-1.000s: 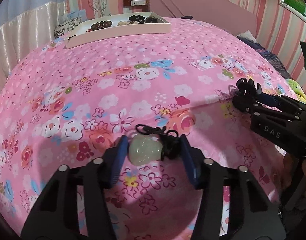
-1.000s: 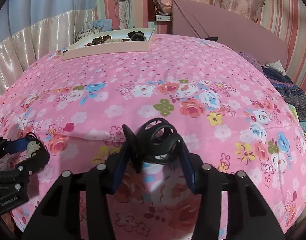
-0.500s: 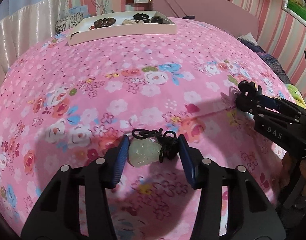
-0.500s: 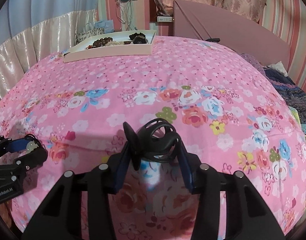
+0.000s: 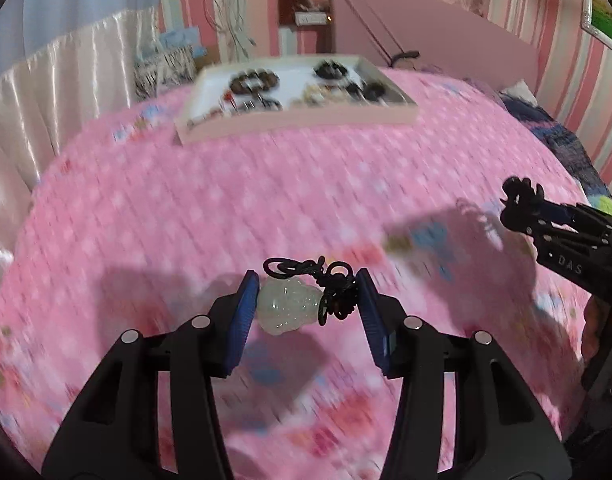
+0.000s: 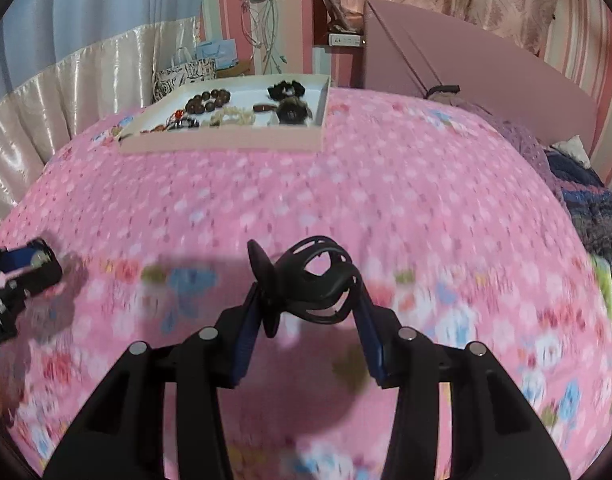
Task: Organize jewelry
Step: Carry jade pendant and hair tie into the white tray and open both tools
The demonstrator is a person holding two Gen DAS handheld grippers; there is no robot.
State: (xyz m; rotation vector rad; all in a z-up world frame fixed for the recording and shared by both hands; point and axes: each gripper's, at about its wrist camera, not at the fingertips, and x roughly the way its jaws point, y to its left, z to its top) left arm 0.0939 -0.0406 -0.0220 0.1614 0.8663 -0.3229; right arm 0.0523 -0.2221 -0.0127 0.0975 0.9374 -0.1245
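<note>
My left gripper (image 5: 306, 300) is shut on a pale green jade pendant (image 5: 287, 306) with a black knotted cord (image 5: 334, 292), held above the bed. My right gripper (image 6: 308, 300) is shut on a black hair claw clip (image 6: 310, 284); it also shows at the right of the left wrist view (image 5: 522, 200). A shallow white tray (image 6: 225, 144) with bead bracelets and dark hair pieces lies at the far side of the bed, ahead of both grippers; it also shows in the left wrist view (image 5: 297, 124).
The bed is covered by a pink floral sheet (image 6: 386, 200). A pink headboard (image 6: 466, 64) stands at the far right. A satin curtain (image 6: 65, 92) runs along the left. Dark bedding (image 6: 594, 208) lies at the right edge.
Both grippers have risen and moved forward toward the tray with their items held; the tray looks larger and nearer, and the sheet is motion-blurred.
</note>
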